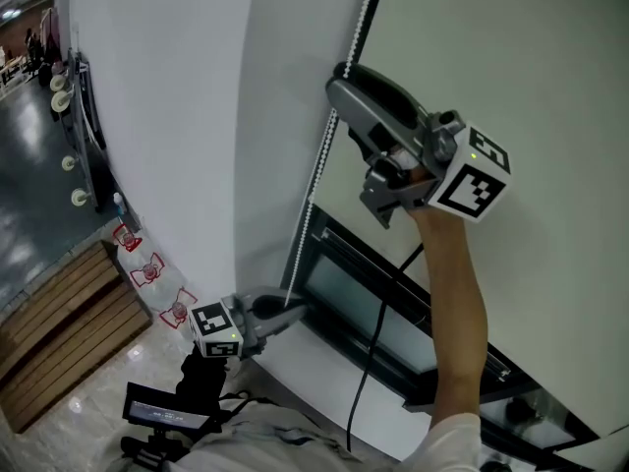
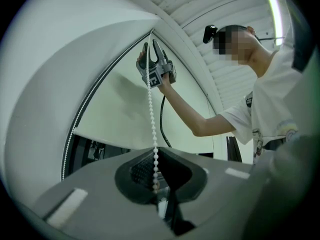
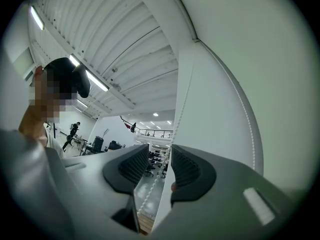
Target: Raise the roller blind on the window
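The white wall (image 1: 177, 116) is closing off the left side of both grippers, and the blind (image 1: 511, 57) is hanging close behind the right gripper (image 1: 338, 77), so only a narrow corner is staying free there. The bead chain (image 1: 319, 165) is running through the gap between its parted jaws and down to the left gripper (image 1: 298, 309), which is clamping it. Between the grippers, the space beside the chain is lying open. Right of the left gripper, a black cable (image 1: 369, 362) is dangling before the window frame (image 1: 346, 242).
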